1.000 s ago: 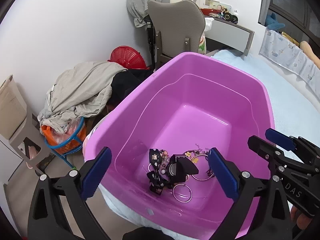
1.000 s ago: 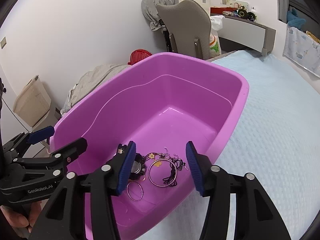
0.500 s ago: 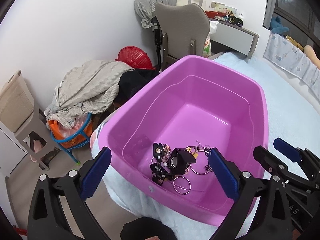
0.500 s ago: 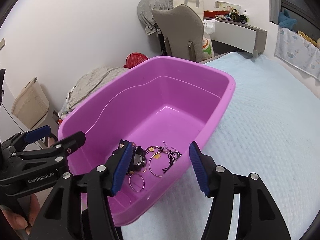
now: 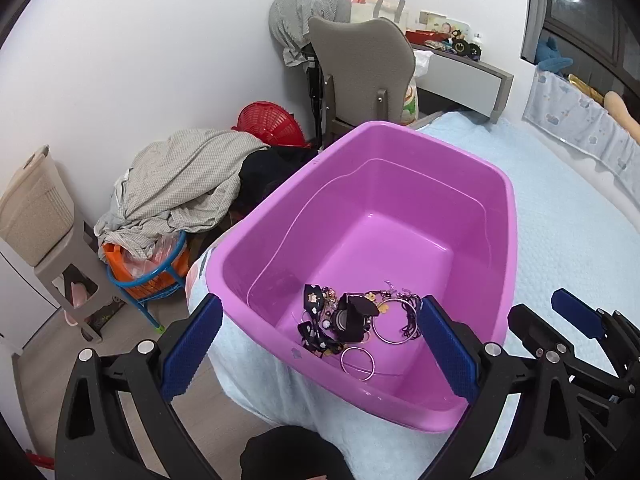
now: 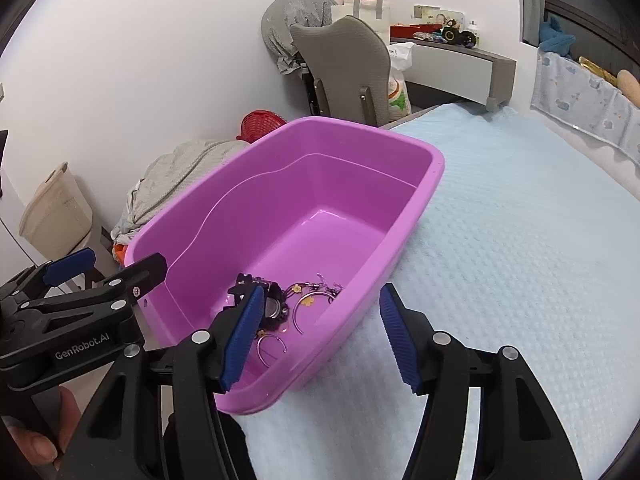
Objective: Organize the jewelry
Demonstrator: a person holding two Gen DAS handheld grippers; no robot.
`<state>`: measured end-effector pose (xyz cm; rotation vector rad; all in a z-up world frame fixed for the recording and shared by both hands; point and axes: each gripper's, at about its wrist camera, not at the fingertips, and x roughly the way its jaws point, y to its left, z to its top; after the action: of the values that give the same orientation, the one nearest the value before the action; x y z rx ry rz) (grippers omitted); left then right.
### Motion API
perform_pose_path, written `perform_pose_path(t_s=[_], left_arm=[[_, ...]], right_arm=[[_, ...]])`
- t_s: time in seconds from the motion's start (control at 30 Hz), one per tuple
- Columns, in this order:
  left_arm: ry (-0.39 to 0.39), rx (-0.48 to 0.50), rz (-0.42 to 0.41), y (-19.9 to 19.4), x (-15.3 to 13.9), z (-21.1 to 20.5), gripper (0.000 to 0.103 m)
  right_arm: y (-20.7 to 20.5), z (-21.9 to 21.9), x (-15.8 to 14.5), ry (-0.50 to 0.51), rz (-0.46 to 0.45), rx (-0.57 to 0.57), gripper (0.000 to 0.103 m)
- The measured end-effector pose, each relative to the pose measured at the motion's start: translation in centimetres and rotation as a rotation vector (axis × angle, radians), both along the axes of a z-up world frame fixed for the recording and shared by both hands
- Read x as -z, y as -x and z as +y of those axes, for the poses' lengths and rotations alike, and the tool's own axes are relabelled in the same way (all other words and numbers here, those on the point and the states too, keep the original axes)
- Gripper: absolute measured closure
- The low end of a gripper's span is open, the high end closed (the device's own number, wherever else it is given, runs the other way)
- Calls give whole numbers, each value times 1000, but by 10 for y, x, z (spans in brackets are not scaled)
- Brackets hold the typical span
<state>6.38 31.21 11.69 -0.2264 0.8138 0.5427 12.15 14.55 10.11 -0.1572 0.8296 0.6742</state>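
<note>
One pink tub [image 5: 400, 184] sits on the pale blue bed [image 6: 520, 240]. We hold the left tool [image 5: 320, 344] and right tool [image 6: 320, 336] wide and empty near its front rim. The jewelry [image 5: 352, 320] lies inside, by the near wall.

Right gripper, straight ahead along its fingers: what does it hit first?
Most likely the pink tub's near right rim: the open right gripper straddles it, jewelry pile just inside. Depth is unclear through the fisheye, so it could clear the rim and meet the bedspread.
</note>
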Motion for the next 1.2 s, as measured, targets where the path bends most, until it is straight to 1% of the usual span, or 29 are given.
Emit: perform_pose_path(t_s=[0.83,1.0,1.2], left_arm=[[-23,22,-9,8,-15,-11,8],[-19,13,-13,9,-15,-11,8],[-46,22,-26,11,-18,-15,8]], right_arm=[[17,-12,-18,8,-37,19,44],[20,-12,-19,10,-42,21,44],[22,-12,-20,12,-48,25,44]])
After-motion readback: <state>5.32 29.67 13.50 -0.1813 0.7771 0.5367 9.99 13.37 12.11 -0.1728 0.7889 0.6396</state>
